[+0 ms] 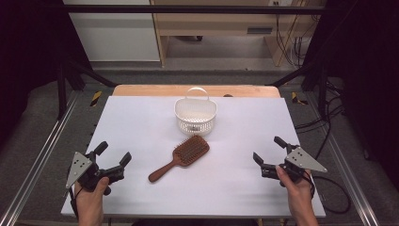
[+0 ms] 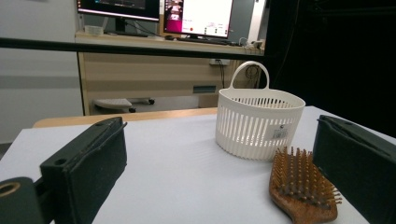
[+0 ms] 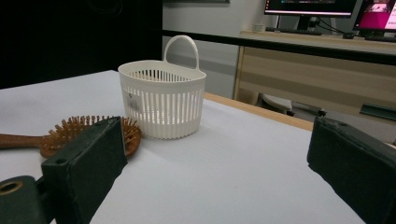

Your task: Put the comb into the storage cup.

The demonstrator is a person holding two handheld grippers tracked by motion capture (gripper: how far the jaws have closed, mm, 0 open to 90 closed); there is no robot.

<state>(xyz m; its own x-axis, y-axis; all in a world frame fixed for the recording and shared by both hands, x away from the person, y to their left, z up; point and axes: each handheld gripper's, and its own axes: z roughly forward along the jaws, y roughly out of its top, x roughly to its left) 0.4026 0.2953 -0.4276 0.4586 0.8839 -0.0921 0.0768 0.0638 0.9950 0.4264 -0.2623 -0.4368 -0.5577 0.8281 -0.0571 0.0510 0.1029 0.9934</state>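
Hairbrush (image 1: 180, 158), a wooden paddle type with its bristles up, lies near the middle of the white table (image 1: 141, 122), its head pointing toward the white slotted basket (image 1: 195, 114) and its handle running back toward the person's left. The head lies just in front of the basket; from the high view they look apart, though the gap is narrow. The basket stands upright, handle at its far side, and looks empty from above.

Both tools sit at the near edge, well apart from the brush on either side. The left gripper (image 1: 113, 157) has its jaws spread wide with nothing between them, and the right gripper (image 1: 269, 151) is likewise spread and empty; each gripper view looks out between its two black pads at the basket and brush beyond.

By the look of it, work has not begun: this is the ready pose before a reach, and the likely job is putting the brush in the basket. The next move calls for one gripper to travel in and come down over the slim handle, jaws set across it, then close before lifting
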